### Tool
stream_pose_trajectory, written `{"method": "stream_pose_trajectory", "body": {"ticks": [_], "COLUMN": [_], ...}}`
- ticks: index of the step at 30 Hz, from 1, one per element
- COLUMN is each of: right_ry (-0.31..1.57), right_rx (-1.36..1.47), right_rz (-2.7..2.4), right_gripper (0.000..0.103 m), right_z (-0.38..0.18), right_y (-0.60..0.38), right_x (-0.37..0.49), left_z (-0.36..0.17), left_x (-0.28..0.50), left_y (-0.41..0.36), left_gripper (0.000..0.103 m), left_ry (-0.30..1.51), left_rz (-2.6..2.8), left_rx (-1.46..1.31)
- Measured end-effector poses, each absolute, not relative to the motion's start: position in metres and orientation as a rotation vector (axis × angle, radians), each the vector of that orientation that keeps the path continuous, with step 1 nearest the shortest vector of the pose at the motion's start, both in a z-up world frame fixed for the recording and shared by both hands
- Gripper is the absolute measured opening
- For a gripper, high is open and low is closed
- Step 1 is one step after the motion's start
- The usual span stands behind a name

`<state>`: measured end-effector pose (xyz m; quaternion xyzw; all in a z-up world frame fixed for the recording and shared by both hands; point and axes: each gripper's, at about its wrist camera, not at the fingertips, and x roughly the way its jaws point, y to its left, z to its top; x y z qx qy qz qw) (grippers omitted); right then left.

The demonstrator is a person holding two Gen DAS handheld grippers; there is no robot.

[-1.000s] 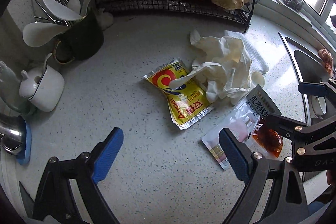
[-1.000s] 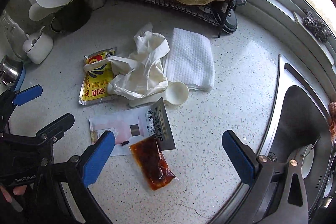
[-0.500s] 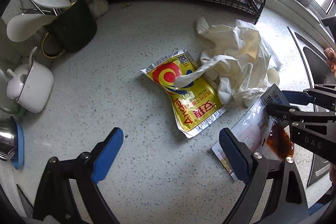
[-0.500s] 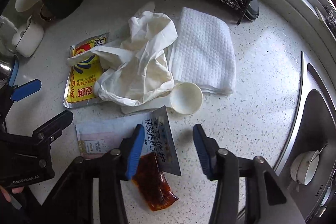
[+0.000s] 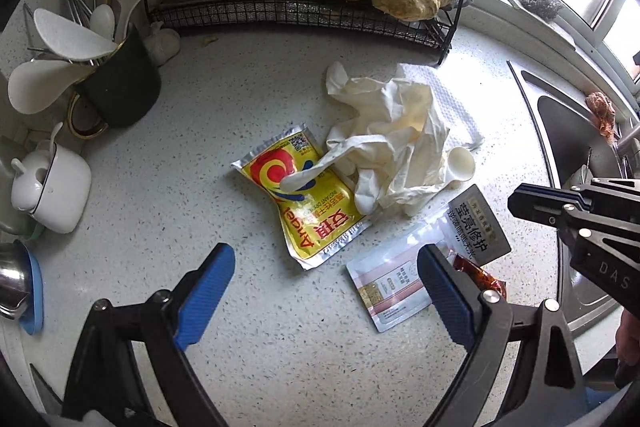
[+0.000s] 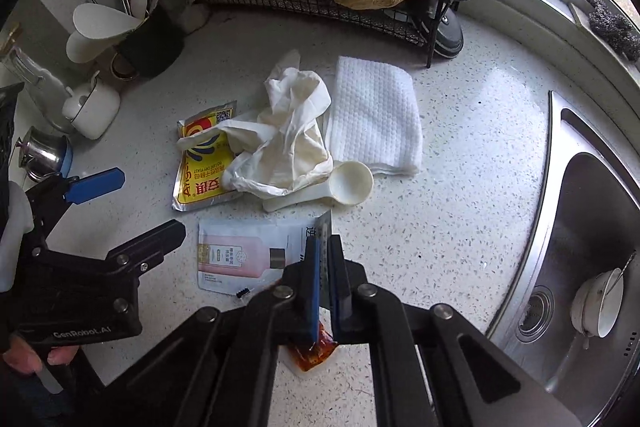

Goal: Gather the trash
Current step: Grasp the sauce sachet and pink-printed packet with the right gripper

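Observation:
Trash lies on the speckled counter: a yellow yeast packet (image 5: 308,203) (image 6: 200,171), crumpled white gloves (image 5: 396,147) (image 6: 292,135), a pink-and-white sachet (image 5: 392,287) (image 6: 236,255), a grey packet (image 5: 478,223) and a red sauce sachet (image 5: 480,277) (image 6: 316,351). My left gripper (image 5: 324,253) (image 6: 150,203) hangs open over the yellow packet's near edge, holding nothing. My right gripper (image 6: 325,243) (image 5: 514,197) is shut above the grey packet's right edge. In the left wrist view bare counter shows between its tips and the packet. The fingers hide most of the grey packet in the right wrist view.
A white scoop (image 6: 352,183) and a folded white cloth (image 6: 376,115) lie by the gloves. A dark utensil mug (image 5: 120,95) and a white lidded pot (image 5: 60,195) stand left. A wire rack (image 5: 304,11) runs along the back. The steel sink (image 6: 592,227) with a bowl (image 6: 596,307) is right.
The right gripper's jaws went from wide open to shut over the grey packet and sauce sachet. Both grippers drew back a little from the counter. The trash has not visibly shifted.

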<state>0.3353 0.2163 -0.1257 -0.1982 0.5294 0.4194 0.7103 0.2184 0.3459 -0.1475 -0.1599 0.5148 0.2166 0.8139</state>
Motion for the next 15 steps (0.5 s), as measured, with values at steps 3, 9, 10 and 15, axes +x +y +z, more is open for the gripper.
{"method": "stream_pose_trajectory", "body": {"ticks": [3,9,10,15], "right_ry": [1.135,1.190,1.202,1.231], "right_rx": [-0.407,-0.369,-0.366,-0.358], "right_rz": [0.919,0.867,0.857,0.796], "right_gripper": [0.002,0.002,0.002,0.002], "right_z": [-0.109,-0.123,-0.128,-0.139], "right_y": [0.207,0.202,0.200,0.192], "right_x": [0.339,0.360,0.362,0.369], "left_z": [-0.137,-0.140,-0.142,-0.154], "left_x": [0.233,0.267,0.273,0.298], "left_y": [0.348,0.357,0.358,0.365], "left_gripper": [0.092,0.092,0.092,0.092], "left_ry": [1.080,1.107,1.114,1.146], "left_rz": [0.423,0.383,0.367,0.299], "left_rx": [-0.348,-0.311,-0.308,-0.276]}}
